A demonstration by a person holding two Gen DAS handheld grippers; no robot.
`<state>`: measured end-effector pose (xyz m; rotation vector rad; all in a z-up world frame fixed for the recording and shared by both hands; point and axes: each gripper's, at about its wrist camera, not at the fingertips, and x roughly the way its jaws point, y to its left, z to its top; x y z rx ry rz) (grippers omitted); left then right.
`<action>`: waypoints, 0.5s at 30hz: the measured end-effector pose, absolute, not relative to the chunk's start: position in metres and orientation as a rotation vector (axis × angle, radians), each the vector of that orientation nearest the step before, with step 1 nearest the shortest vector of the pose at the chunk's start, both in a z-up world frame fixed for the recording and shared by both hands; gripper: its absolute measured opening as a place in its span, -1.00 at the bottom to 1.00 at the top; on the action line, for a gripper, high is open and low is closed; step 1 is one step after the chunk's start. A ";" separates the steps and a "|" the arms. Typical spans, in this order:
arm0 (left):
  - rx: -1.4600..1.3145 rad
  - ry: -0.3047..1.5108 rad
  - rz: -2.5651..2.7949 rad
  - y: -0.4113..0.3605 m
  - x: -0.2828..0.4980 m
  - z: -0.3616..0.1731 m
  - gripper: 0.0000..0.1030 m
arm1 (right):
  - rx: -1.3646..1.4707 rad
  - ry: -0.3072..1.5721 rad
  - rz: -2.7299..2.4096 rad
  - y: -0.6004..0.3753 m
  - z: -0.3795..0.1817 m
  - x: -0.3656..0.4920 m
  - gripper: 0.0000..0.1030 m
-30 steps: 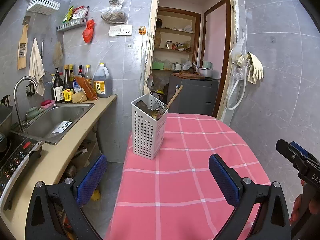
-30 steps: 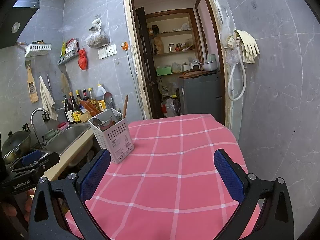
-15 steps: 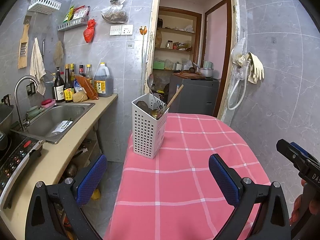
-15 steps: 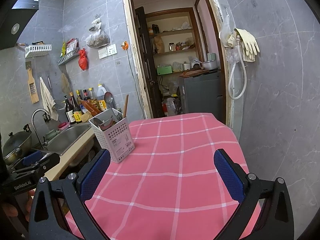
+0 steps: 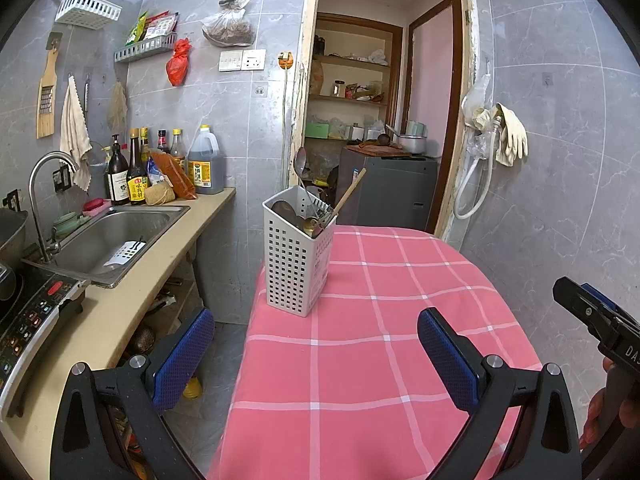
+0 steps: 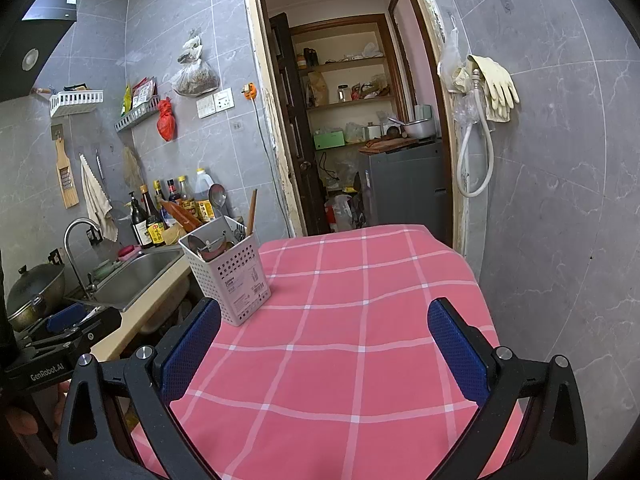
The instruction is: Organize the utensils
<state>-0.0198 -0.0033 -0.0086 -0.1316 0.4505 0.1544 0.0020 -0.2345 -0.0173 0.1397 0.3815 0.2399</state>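
Observation:
A white perforated utensil holder [image 5: 296, 252] stands upright at the far left corner of the pink checked tablecloth [image 5: 360, 340]; it also shows in the right wrist view [image 6: 230, 276]. Spoons [image 5: 300, 164] and a wooden stick [image 5: 348, 196] stand in it. My left gripper [image 5: 316, 352] is open and empty, held low over the table's near left edge. My right gripper [image 6: 324, 344] is open and empty, over the near part of the tablecloth [image 6: 360, 320]. Each gripper shows at the edge of the other's view.
A beige counter [image 5: 120, 312] with a steel sink [image 5: 116, 236], tap and sauce bottles [image 5: 160, 168] runs along the left, with a cooker at its near end. An open doorway [image 5: 384, 120] lies behind the table. A grey tiled wall with hanging gloves [image 5: 508, 136] stands at the right.
Nothing has moved except a very slight drift of both views; both grippers stay open and empty.

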 end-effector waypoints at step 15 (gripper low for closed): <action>-0.131 0.450 0.154 -0.002 -0.020 -0.009 0.99 | 0.141 0.383 0.240 -0.234 -0.017 0.002 0.97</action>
